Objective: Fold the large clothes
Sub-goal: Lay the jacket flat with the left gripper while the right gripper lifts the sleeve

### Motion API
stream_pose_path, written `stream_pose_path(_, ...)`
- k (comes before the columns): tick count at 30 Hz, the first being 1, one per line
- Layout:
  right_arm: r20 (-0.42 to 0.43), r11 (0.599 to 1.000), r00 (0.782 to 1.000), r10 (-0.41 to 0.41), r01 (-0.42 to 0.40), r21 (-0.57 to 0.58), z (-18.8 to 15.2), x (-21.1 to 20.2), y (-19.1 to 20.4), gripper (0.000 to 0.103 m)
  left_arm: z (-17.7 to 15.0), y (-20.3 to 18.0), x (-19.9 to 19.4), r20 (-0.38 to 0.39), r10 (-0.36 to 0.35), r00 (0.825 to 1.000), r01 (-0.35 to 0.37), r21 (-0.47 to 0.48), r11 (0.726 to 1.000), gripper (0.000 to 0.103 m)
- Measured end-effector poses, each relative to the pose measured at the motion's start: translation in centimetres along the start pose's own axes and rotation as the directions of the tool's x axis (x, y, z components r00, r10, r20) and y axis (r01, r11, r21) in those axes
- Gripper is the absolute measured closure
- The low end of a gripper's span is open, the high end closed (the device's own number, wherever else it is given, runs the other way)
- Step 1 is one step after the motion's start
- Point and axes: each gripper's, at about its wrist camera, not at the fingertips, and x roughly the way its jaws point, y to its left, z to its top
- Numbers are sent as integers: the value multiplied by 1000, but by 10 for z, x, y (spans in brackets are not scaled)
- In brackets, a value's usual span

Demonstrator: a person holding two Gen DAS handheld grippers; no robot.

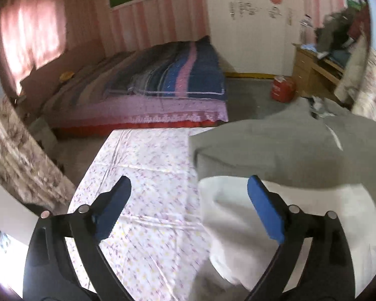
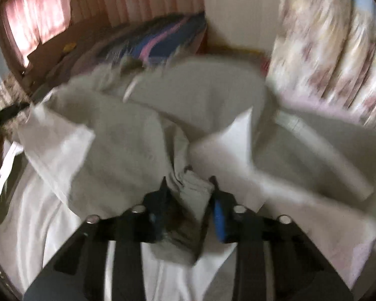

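In a bedroom with pink striped walls, two wrist views are looking down over a work surface draped in a floral sheet (image 1: 148,200). The left view is showing the left gripper (image 1: 189,186) standing wide, its blue pads far apart with nothing between them, hanging above the sheet. To its right the grey garment (image 1: 275,148) is lying spread across the surface, with a paler, whitish inner side turned up just under the gripper's right finger. This view alone is taking in the wider room: a bed (image 1: 163,85) with a striped blue and pink blanket (image 1: 188,75) beyond the sheet, a red container (image 1: 282,89) on the floor, a wooden desk (image 1: 313,67) piled with clothes at the far right, and a pink curtain (image 1: 30,32) glowing at the left.

The right view is blurred and is sitting much closer to the cloth. It is showing what the left view is not: the right gripper (image 2: 189,179) is standing narrow, its fingers pinching a bunched, ribbed-looking fold of the grey garment (image 2: 127,135). The fabric is fanning out from that pinch in thick rumpled folds to both sides, grey on its outer face and near-white where it turns over. A floral hanging cloth (image 2: 325,57) is filling the upper right, and the bed is only partly showing behind the garment.
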Motion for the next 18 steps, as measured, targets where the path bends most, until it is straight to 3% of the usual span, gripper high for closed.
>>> stream_pose_path(4, 173, 980, 968, -183, 192, -42, 32, -34, -11, 75, 1, -27, -1, -22, -2, 1000, 3, 77, 997, 7)
stream_pose_path(6, 88, 988, 985, -151, 153, -17, 35, -23, -24, 72, -5, -35, 19, -111, 21, 994, -14, 63, 998, 7)
stream_pose_path(7, 10, 995, 995, -99, 99, 3, 32, -10, -31, 72, -12, -37, 33, -164, 23, 986, -18, 34, 999, 14)
stream_pose_path(9, -77, 995, 993, -95, 95, -5, 18, 11, -35, 64, -26, -45, 57, -233, 36, 972, -26, 46, 999, 16)
stream_pose_path(10, -99, 995, 990, -102, 101, -14, 9, 19, -38, 62, -32, -49, 63, -238, 55, 970, -40, 68, 997, 13)
stream_pose_path(11, -97, 995, 990, -97, 97, -7, 5, 21, -40, 47, -35, -50, 63, -199, 107, 974, -92, 84, 992, 7)
stream_pose_path(13, -93, 991, 988, -124, 128, 34, 0, 22, -47, 26, -34, -54, 62, -159, 170, 972, -149, 137, 979, 5)
stream_pose_path(16, -64, 991, 991, -119, 123, 59, -6, 16, -53, 24, -32, -50, 59, -74, 272, 959, -258, 162, 952, 9)
stream_pose_path(18, -31, 993, 993, -112, 114, 44, -7, 5, -51, 23, -30, -39, 52, -85, 208, 974, -199, 103, 974, 13)
